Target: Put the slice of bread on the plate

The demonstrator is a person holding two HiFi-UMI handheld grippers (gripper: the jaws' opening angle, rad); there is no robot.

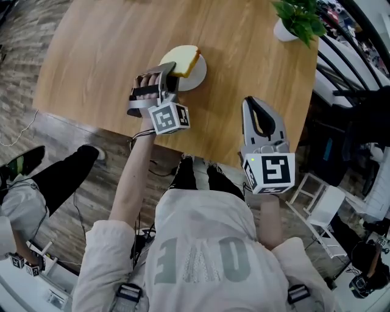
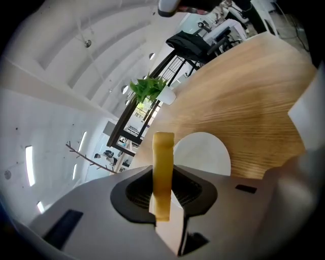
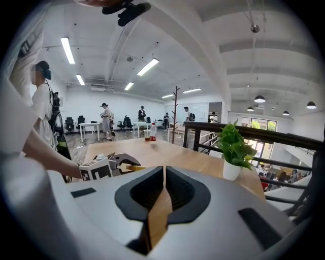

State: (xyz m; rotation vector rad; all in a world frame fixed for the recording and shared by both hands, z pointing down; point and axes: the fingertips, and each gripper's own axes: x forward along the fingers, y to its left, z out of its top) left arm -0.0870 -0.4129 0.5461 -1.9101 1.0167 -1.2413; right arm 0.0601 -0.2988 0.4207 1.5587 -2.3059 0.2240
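My left gripper (image 1: 172, 74) is shut on a slice of bread (image 1: 185, 60) with a pale face and yellow-brown crust. It holds the slice over the round white plate (image 1: 195, 79) on the wooden table; I cannot tell whether the bread touches the plate. In the left gripper view the bread (image 2: 163, 167) stands edge-on between the pads of that gripper (image 2: 163, 195), with the plate (image 2: 205, 152) just beyond. My right gripper (image 1: 259, 103) hovers near the table's front edge, to the right of the plate. Its jaws (image 3: 163, 175) are shut with nothing in them.
A potted green plant (image 1: 297, 18) in a white pot stands at the table's far right corner. The wooden table (image 1: 109, 55) has a near edge just under both grippers. Black railings run behind it, and white chairs (image 1: 320, 213) stand lower right.
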